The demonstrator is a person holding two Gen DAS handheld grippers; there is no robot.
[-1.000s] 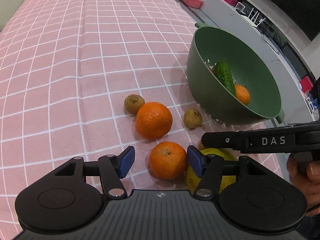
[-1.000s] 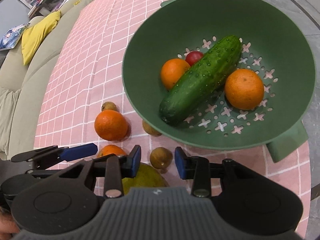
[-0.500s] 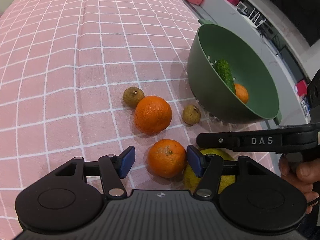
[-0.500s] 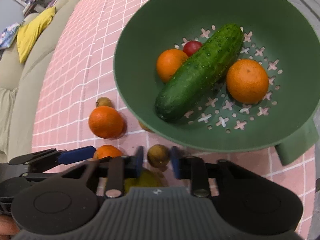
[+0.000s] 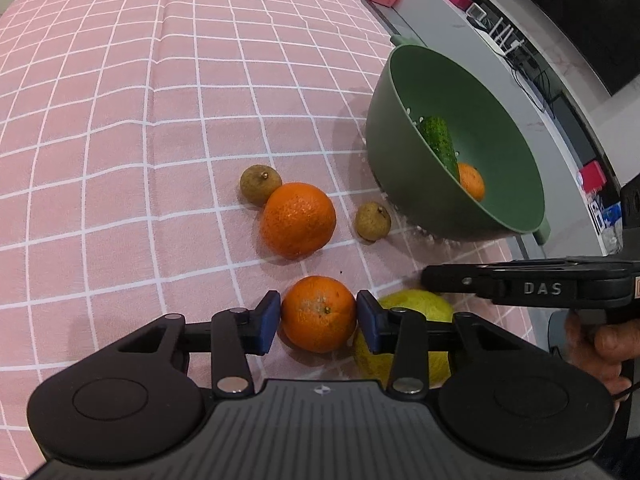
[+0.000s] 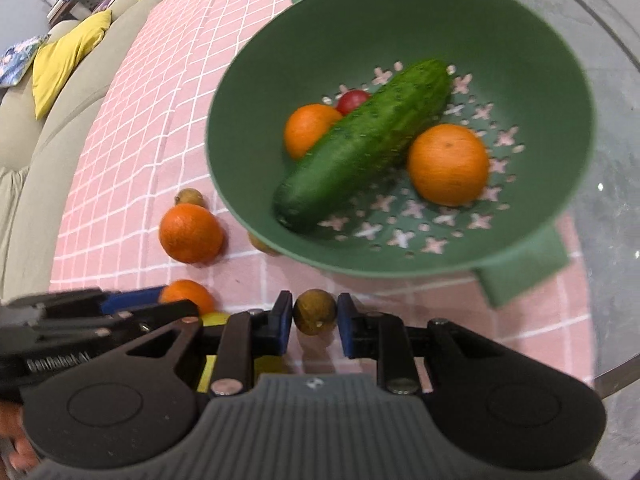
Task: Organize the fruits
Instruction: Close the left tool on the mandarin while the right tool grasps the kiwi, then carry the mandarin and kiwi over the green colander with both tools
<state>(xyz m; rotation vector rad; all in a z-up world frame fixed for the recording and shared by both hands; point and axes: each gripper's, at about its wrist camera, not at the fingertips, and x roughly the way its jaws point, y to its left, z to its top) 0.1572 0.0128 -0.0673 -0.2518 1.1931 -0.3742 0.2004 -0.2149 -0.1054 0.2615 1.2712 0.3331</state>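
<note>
My left gripper (image 5: 317,318) is shut on a small orange (image 5: 319,313) resting on the pink checked cloth (image 5: 120,120). My right gripper (image 6: 314,322) is shut on a small brown fruit (image 6: 314,311) and holds it just in front of the green colander bowl (image 6: 400,12). The bowl holds a cucumber (image 6: 360,144), two oranges (image 6: 448,164) and a small red fruit (image 6: 352,98). On the cloth lie a larger orange (image 5: 298,220), two brown fruits (image 5: 260,184) and a yellow-green fruit (image 5: 416,312) behind my left fingers.
The bowl (image 5: 452,152) stands at the right, near the table edge. A sofa with a yellow cushion (image 6: 68,60) lies beyond the table. A grey counter (image 5: 480,60) with boxes runs along the far right.
Both grippers have closed: the left onto the small orange, the right onto the small brown fruit. The right gripper has moved a little with the fruit in it.
</note>
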